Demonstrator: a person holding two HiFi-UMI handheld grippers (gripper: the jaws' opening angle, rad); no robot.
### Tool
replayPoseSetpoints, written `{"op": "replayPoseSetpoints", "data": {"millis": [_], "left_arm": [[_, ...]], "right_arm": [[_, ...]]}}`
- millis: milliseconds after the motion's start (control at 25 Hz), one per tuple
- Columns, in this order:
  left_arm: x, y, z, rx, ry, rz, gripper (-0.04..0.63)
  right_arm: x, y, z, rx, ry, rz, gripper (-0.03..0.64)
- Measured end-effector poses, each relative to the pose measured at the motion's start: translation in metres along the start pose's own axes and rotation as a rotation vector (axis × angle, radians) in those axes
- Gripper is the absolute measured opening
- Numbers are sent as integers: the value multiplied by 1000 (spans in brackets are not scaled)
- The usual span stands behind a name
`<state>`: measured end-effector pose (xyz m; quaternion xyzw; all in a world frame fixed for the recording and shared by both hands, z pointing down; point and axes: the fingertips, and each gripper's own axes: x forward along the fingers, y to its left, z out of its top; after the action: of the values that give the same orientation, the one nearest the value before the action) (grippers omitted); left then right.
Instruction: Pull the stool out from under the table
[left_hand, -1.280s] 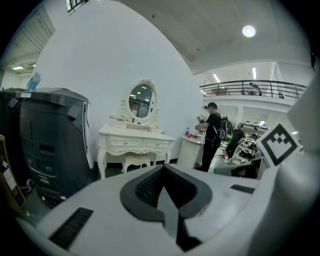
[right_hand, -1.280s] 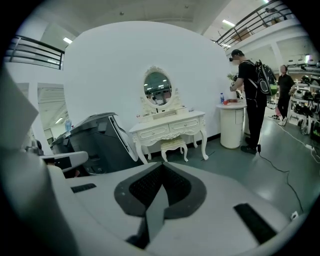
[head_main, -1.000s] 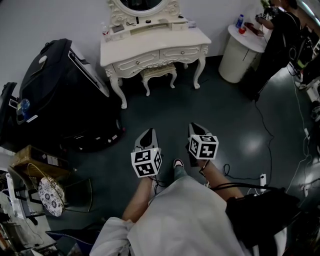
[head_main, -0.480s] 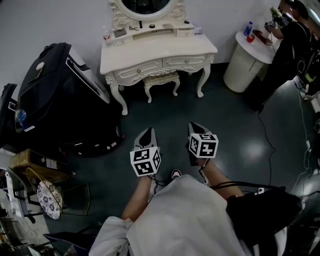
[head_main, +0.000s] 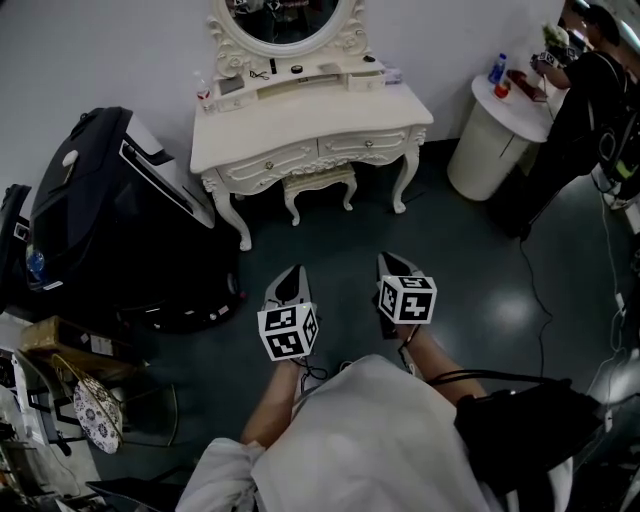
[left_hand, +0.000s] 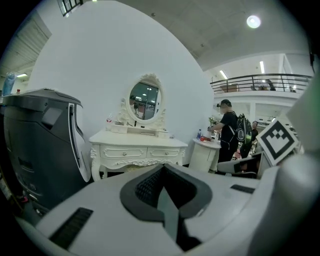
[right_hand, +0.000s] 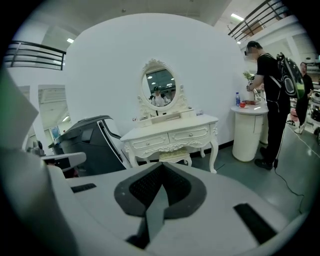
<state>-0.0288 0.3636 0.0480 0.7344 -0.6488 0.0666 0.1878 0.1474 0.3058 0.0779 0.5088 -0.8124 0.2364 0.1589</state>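
A cream carved stool stands tucked under the white dressing table against the far wall; its seat and legs also show in the right gripper view. The dressing table fills the middle of the left gripper view, where the stool is hidden behind the jaws. My left gripper and right gripper hover side by side over the dark floor, well short of the stool. Both are shut with nothing between their jaws.
A large black machine stands left of the table. A white round pedestal with bottles stands at the right, where a person in black is busy. Cables trail on the floor to the right. Boxes and a patterned bag lie at the near left.
The dressing table and stool have slid slightly lower and left in the head view. Both grippers stay shut, side by side, at about the same spot.
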Motion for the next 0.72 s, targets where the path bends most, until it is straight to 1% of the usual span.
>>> {"op": "replayPoseSetpoints", "data": {"millis": [120, 280, 360, 560, 720], "left_arm": [[12, -2, 0, -1, 11, 0, 8], [25, 4, -2, -54, 25, 18, 8], [29, 7, -4, -66, 33, 27, 8], [48, 18, -3, -73, 52, 38, 8], [72, 26, -1, -64, 67, 38, 8]], "right_arm": [[7, -15, 4, 14, -5, -12, 0], [18, -26, 3, 37, 10, -16, 0], [23, -28, 2, 41, 19, -17, 0], [40, -34, 5, 56, 35, -22, 0], [59, -46, 10, 70, 42, -39, 0]]}}
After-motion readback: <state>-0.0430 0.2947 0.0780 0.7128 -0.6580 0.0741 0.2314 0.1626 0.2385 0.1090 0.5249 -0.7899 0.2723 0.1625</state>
